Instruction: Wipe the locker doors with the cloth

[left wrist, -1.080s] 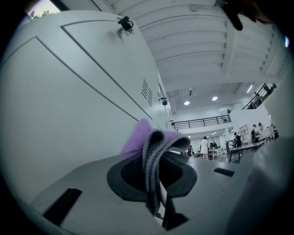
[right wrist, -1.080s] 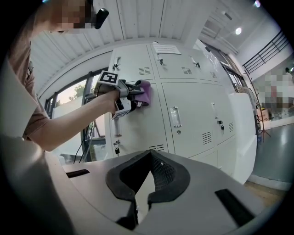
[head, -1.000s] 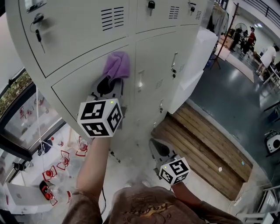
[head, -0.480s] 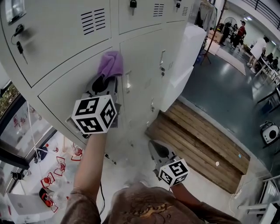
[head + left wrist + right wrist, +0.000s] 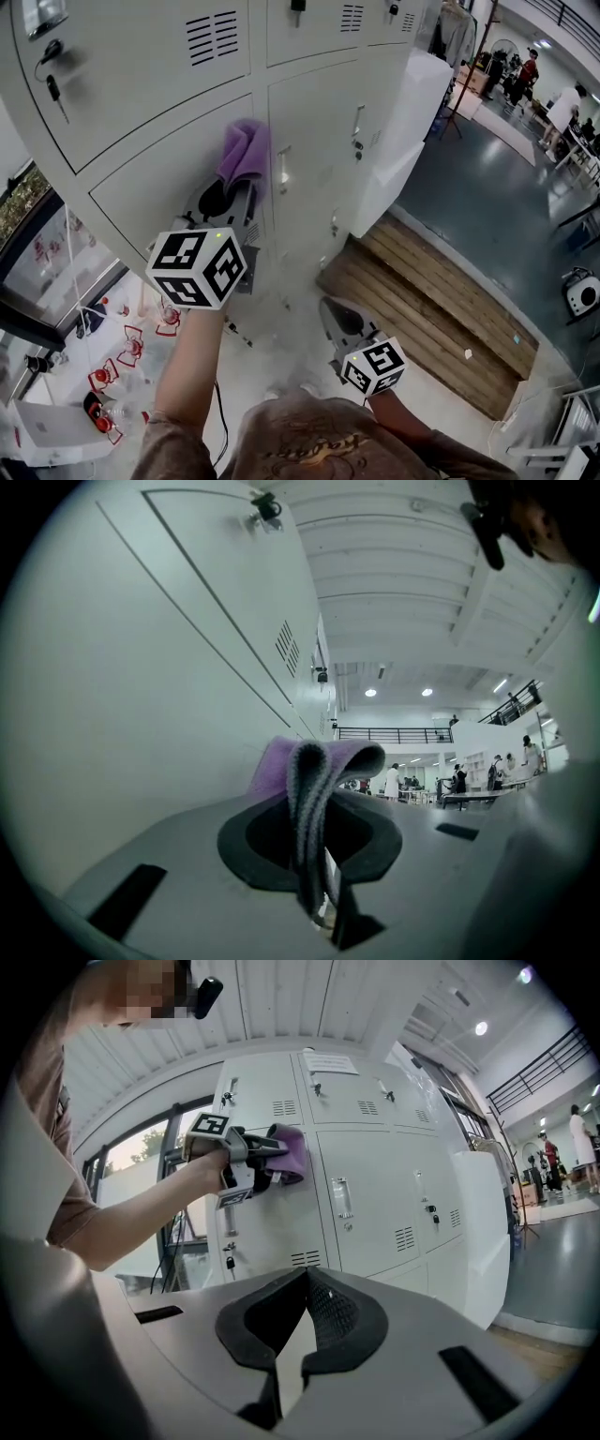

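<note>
A purple cloth [image 5: 243, 149] is pressed flat against a pale grey locker door [image 5: 159, 192], close to the door's right edge. My left gripper [image 5: 228, 192] is shut on the purple cloth [image 5: 309, 761], whose folded edge sticks out past the jaws. In the right gripper view the same cloth [image 5: 289, 1152] shows against the locker bank [image 5: 375, 1194]. My right gripper [image 5: 339, 317] hangs low, away from the lockers, its jaws shut on nothing [image 5: 302, 1312].
A neighbouring door carries a handle [image 5: 284, 167] just right of the cloth. Keys [image 5: 52, 84] hang from the upper left door. A wooden pallet platform [image 5: 441, 309] lies on the floor at right. People stand far off at the upper right.
The left gripper and the cloth have slid down and slightly right along the lower-left door. The right gripper has stayed where it was.
</note>
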Demonstrator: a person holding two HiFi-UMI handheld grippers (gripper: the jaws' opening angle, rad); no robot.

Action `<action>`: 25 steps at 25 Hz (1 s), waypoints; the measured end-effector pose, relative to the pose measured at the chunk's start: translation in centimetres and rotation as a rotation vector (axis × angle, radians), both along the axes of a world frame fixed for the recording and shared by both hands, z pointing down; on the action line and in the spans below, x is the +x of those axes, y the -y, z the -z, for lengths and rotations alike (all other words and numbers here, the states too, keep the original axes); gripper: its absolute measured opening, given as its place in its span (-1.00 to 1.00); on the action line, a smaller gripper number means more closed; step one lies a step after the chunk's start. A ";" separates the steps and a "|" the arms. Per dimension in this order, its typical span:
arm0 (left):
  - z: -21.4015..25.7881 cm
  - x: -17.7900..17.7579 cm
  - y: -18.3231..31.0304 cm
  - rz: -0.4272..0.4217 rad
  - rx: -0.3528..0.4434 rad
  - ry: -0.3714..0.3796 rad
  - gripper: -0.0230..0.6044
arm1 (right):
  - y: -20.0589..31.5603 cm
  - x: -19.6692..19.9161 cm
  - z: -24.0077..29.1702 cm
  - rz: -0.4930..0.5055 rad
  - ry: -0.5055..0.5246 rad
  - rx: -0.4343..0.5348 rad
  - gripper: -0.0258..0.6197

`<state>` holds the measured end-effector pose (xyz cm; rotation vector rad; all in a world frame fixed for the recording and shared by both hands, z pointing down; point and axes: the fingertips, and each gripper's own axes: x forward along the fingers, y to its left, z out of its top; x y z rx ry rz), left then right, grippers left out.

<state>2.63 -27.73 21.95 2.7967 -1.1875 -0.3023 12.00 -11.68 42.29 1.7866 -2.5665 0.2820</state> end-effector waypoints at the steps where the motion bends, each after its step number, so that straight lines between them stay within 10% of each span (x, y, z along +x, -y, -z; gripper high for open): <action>1: 0.0 -0.5 -0.5 0.001 -0.002 -0.006 -0.78 | 0.0 -0.1 0.0 0.006 0.000 -0.001 -0.92; 25: -2.4 -18.4 -11.1 0.359 -0.030 0.021 -0.78 | 2.3 -11.0 0.3 0.372 0.016 0.012 -0.92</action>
